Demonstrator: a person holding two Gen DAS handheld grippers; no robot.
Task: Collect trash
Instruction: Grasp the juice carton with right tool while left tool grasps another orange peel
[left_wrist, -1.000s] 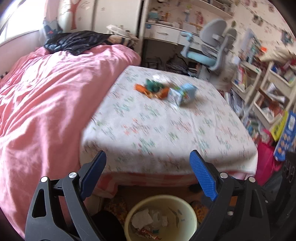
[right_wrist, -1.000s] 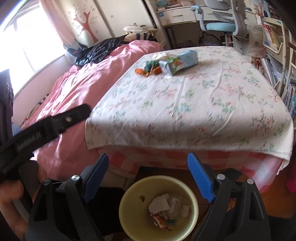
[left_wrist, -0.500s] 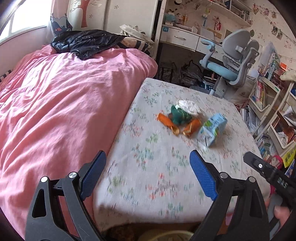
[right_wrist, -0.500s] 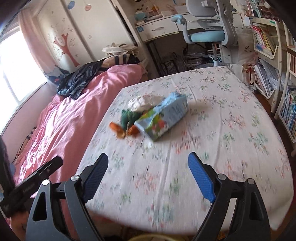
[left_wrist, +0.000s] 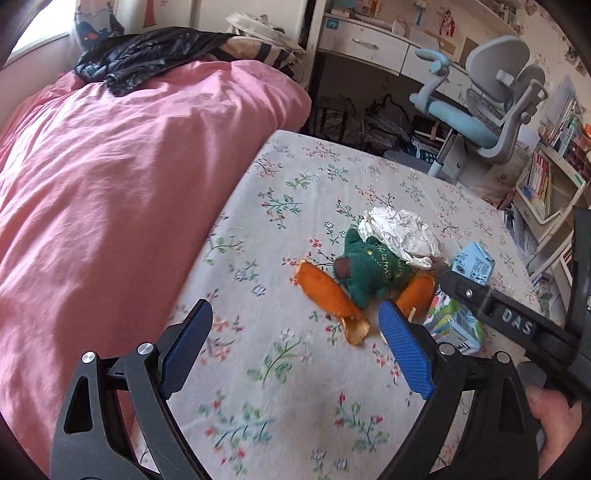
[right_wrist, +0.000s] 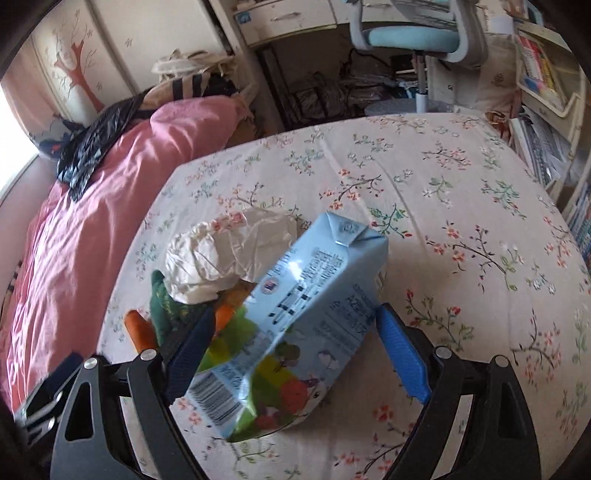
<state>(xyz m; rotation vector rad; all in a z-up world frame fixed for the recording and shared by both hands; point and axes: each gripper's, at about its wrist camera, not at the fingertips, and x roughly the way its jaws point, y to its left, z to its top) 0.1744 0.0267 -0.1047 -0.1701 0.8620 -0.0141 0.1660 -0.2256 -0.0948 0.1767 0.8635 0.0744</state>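
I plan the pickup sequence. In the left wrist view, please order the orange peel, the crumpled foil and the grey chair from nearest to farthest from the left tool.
1. Orange peel, just ahead of the left tool, on the floral sheet.
2. Crumpled foil, behind the pile.
3. Grey chair, far, upper right.

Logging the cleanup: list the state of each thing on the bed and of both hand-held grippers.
Blue carton: dented, lying on its side between open jaws.
Crumpled white paper: balled, resting on the pile.
Green knit item: bunched, under the paper.
Left hand-held gripper: open, empty.
Right hand-held gripper: open, straddling the carton.
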